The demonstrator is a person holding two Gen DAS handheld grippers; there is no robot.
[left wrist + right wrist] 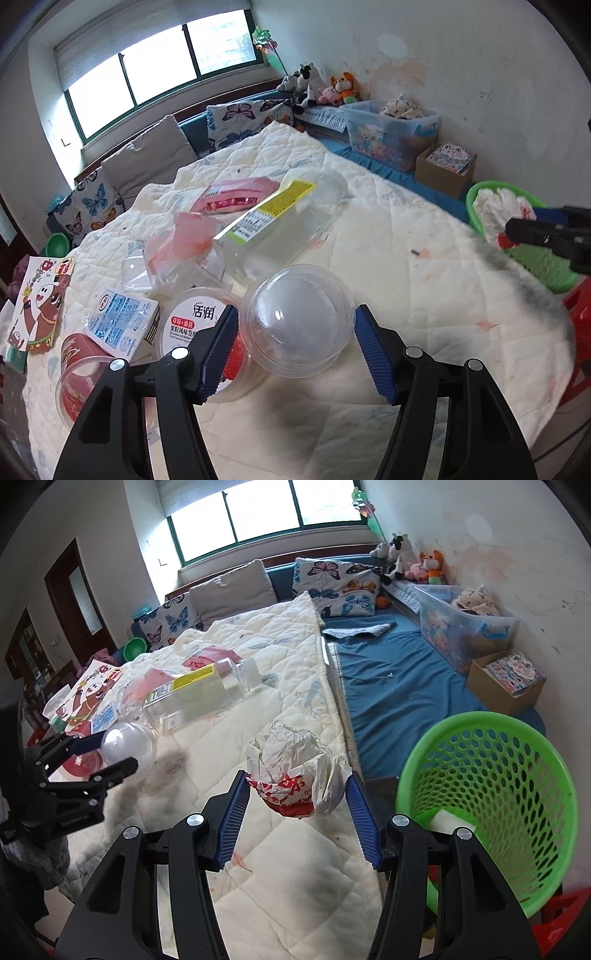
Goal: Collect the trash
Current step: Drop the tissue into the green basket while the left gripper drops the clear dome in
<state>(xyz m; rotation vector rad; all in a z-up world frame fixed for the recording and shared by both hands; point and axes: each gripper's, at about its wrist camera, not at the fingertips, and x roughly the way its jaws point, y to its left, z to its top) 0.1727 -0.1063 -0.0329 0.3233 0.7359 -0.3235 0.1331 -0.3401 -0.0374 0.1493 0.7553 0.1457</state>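
On a quilt-covered bed [424, 236], the left tool [295, 332] closes its blue pads on a clear domed plastic lid [295, 319], one pad against each side — the lid sits near the bed's near edge. Just behind it lies a clear square bottle with a yellow label [273, 229], on its side, and to its left a yogurt cup [192, 325], a small milk carton [122, 325] and a red-printed cup [79, 369] crowd the left edge. A pink wrapper [232, 195] lies farther back. The right tool [297, 797] grips a crumpled white-and-red paper wrapper [299, 771] between its pads, held above the bed's right edge. Just beside it, off the bed, stands a green mesh basket [491, 801] with a pale item at its bottom. Butterfly-print pillows [332, 587] line the far end under the window.
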